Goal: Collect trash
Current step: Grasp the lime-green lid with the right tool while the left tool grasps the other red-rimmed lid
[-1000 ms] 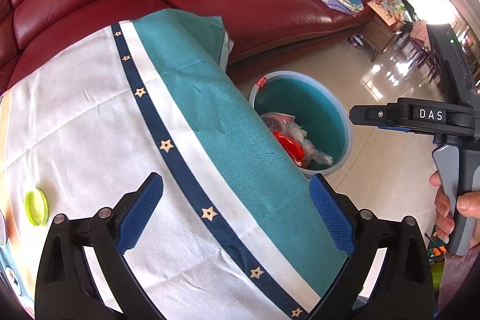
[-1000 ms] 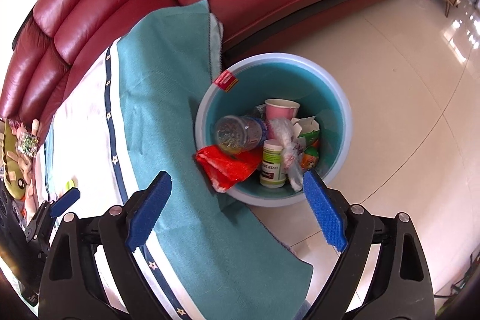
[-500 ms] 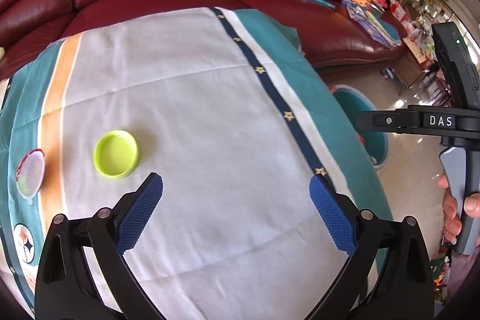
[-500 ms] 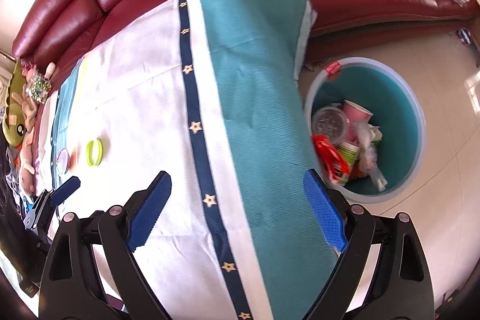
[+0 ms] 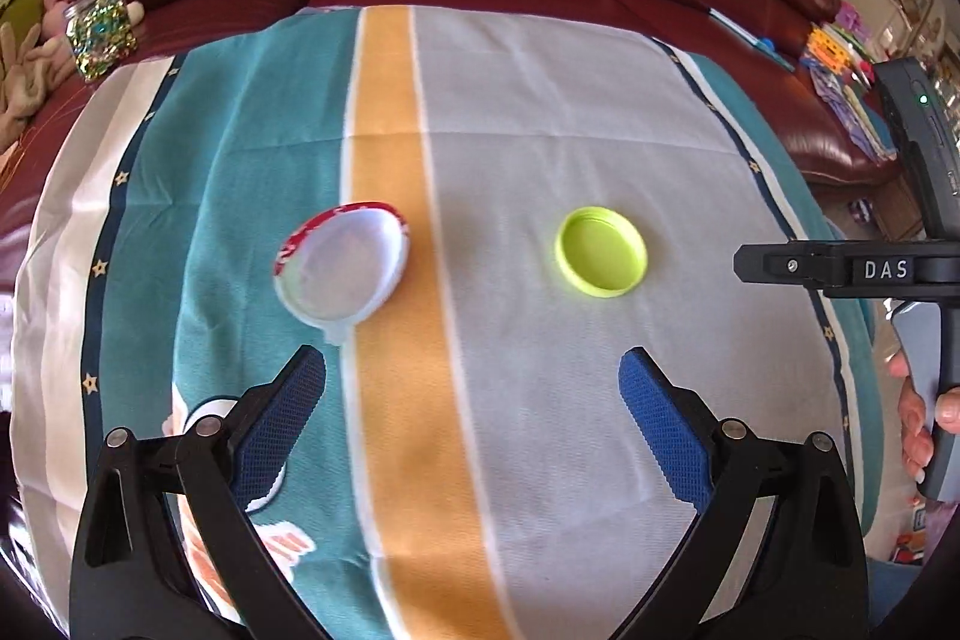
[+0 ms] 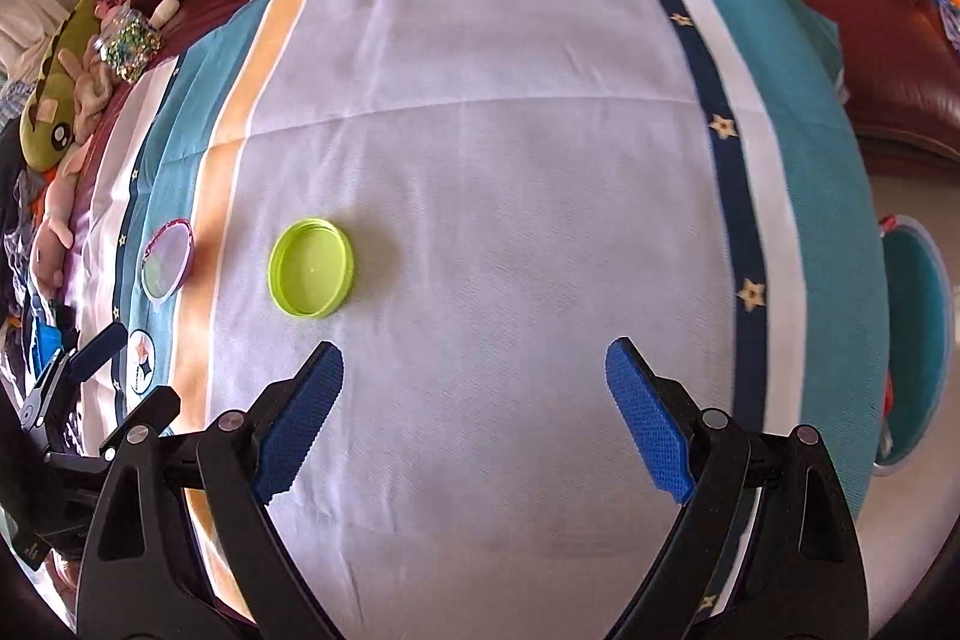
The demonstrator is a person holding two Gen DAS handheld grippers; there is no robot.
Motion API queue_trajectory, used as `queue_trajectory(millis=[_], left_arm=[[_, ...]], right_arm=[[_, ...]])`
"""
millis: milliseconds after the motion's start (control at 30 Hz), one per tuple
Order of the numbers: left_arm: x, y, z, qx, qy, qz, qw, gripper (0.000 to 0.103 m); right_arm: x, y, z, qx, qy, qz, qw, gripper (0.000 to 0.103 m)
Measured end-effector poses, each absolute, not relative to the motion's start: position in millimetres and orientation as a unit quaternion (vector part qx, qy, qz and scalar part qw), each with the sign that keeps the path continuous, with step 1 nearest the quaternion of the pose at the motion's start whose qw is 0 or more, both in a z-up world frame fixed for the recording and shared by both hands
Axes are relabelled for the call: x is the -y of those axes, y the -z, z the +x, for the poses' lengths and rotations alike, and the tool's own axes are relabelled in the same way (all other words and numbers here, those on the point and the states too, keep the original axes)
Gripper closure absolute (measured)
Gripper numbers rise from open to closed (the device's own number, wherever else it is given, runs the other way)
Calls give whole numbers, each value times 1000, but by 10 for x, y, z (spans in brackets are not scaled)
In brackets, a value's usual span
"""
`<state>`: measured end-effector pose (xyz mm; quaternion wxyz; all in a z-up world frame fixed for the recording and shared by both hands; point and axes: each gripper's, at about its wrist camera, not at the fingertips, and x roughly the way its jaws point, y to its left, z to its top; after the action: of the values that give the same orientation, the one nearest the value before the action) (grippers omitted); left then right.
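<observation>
— Grippers: I'm holding the left gripper (image 5: 471, 400) and right gripper (image 6: 474, 382) spread wide, both empty, over the tablecloth (image 5: 540, 112).

— Where's the trash?

— I'm seeing a green lid (image 5: 603, 250) lying mid-cloth and a white lid (image 5: 342, 271) lying toward the left edge, well apart.

— Handling?

— I'm judging both light, stiff, thin plastic; I'm planning to pinch across a rim. Open cloth is surrounding them, and the bin (image 6: 915, 340) is sitting past the right edge.
</observation>
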<state>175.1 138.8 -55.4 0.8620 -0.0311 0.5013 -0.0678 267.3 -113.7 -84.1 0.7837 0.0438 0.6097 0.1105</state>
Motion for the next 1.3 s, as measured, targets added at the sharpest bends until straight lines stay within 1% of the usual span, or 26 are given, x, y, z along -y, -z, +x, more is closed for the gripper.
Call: queue_trajectory(millis=[200, 367, 533, 567, 633, 667, 700, 733, 767, 800, 1000, 1167, 1233, 1267, 1300], left_arm=[[-1765, 620, 1775, -501, 49, -40, 863, 5], [-1912, 702, 1823, -508, 44, -50, 859, 5], [-1954, 781, 1889, -517, 45, -44, 854, 5], [-1961, 797, 1904, -519, 45, -43, 853, 5], [-1974, 809, 1931, -521, 46, -42, 852, 5], [-1979, 815, 1947, -522, 47, -41, 851, 5], [-1985, 823, 1966, -522, 46, -39, 850, 5], [-1984, 828, 1987, -523, 46, -36, 850, 5], [-1985, 836, 2013, -524, 45, -33, 850, 5], [-1978, 844, 2038, -525, 45, -31, 849, 5], [-1866, 916, 2240, -529, 51, 3, 847, 5], [-1789, 983, 2372, -529, 65, 30, 845, 5], [-1758, 988, 2399, -528, 66, 41, 846, 9], [-1744, 996, 2414, -529, 68, 44, 845, 13], [-1732, 1004, 2426, -530, 69, 45, 844, 22]], right_arm=[[635, 1007, 2783, -611, -129, 1, 781, 18], [342, 1068, 2794, -599, -141, -42, 787, 18], [197, 1133, 2798, -593, -142, -61, 791, 18], [172, 1151, 2804, -591, -140, -66, 792, 19], [105, 1184, 2814, -588, -138, -78, 793, 25], [77, 1202, 2815, -586, -137, -84, 794, 25], [55, 1217, 2815, -584, -136, -90, 795, 28], [34, 1234, 2824, -583, -136, -95, 795, 35], [21, 1224, 2813, -574, -135, -103, 801, 39], [16, 1204, 2797, -570, -140, -106, 803, 50], [86, 1108, 2785, -574, -144, -95, 801, 50], [293, 1057, 2816, -584, -138, -59, 798, 50], [372, 1036, 2812, -583, -135, -50, 799, 50], [400, 1027, 2809, -583, -135, -47, 800, 50], [429, 1018, 2804, -582, -135, -43, 801, 50]])
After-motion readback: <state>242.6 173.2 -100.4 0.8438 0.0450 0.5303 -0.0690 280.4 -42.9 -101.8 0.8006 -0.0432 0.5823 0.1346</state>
